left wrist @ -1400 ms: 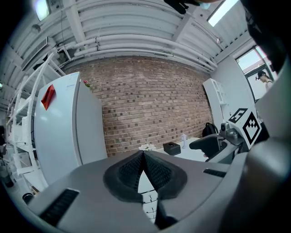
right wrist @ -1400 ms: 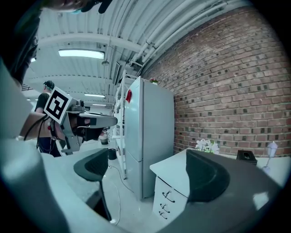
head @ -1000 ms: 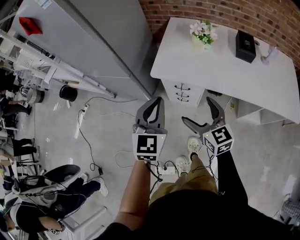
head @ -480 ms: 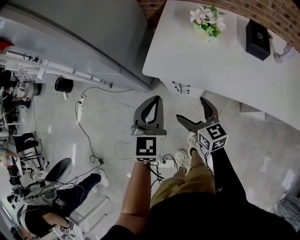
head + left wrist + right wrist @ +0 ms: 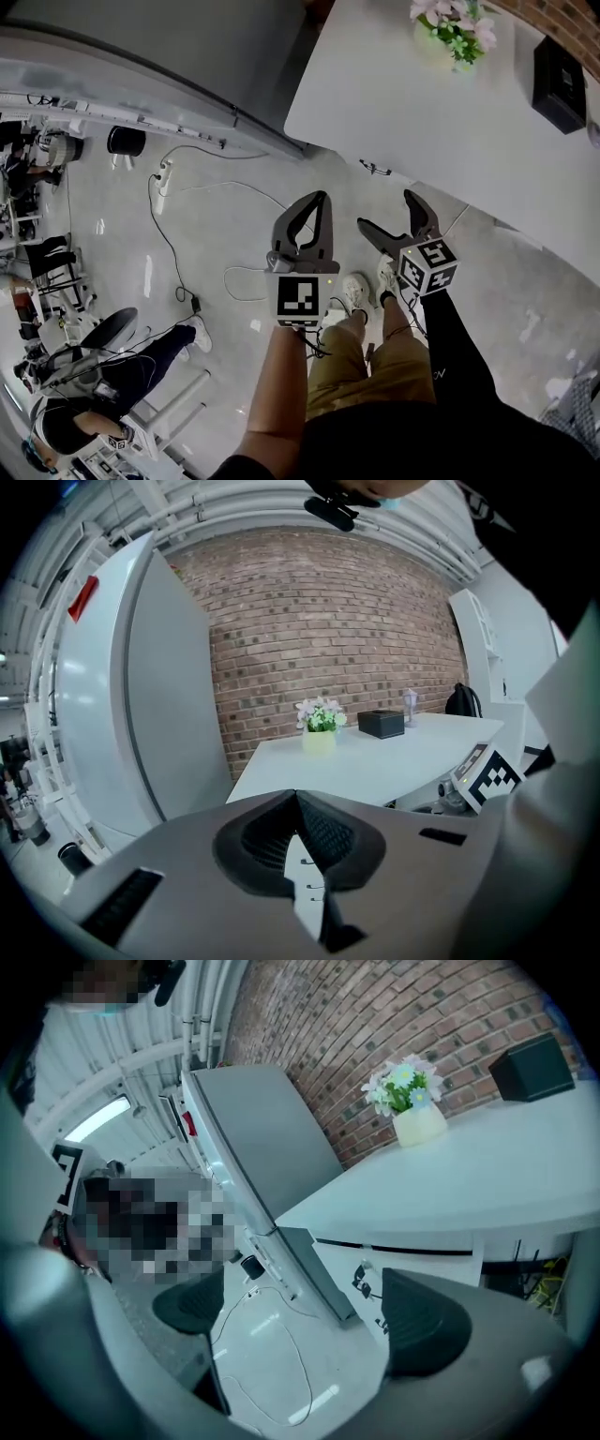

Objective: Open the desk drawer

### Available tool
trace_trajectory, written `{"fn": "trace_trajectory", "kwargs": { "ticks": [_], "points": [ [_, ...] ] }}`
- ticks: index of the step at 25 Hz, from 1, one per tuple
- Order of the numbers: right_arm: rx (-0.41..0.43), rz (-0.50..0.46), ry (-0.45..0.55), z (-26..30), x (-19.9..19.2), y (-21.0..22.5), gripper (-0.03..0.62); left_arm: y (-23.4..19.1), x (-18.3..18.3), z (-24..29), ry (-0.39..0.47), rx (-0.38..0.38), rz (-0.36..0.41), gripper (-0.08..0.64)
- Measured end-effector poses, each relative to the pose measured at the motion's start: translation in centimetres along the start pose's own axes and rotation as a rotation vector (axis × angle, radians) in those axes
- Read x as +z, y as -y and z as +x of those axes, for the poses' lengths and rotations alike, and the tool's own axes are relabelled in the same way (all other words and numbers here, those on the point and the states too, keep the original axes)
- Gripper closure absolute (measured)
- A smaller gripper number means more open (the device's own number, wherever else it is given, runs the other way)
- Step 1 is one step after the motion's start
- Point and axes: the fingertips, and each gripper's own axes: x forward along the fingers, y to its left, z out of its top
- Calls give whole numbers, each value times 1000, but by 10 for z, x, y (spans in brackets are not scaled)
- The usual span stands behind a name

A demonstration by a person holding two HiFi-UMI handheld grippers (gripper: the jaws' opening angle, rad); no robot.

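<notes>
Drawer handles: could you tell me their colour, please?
The handles are black; the right gripper view shows them best.

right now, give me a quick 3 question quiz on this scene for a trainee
1. True or false: the right hand-held gripper has its jaws apart with nothing between them.
2. What sits on the white desk along with the flower pot? A) black box B) laptop C) mug
3. Fill in: the left hand-held gripper has its jaws ___.

Key: 1 true; 2 A; 3 shut

A white desk (image 5: 422,112) carries a flower pot (image 5: 456,28) and a black box (image 5: 562,70).
</notes>
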Motion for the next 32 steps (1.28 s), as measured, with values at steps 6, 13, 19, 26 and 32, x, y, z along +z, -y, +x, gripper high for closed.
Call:
{"fn": "trace_trajectory", "kwargs": {
  "ticks": [6,13,19,26,32],
  "points": [
    [5,67,-14,24,-19,24,61,-7,-26,17,-11,-9,-25,552],
    [5,231,-5,55,-42,44,66,-6,-56,45,11,-73,-56,552],
    [63,411,58,63,-43,46,77,7,-65,51,41,-126,-81,552],
    [-6,585,179,68,-53,71,78,13,-79,65,27,-164,-101,552],
    [-11,700,252,66,-47,87,135,27,-77,75,25,-199,-116,552]
  ]
}}
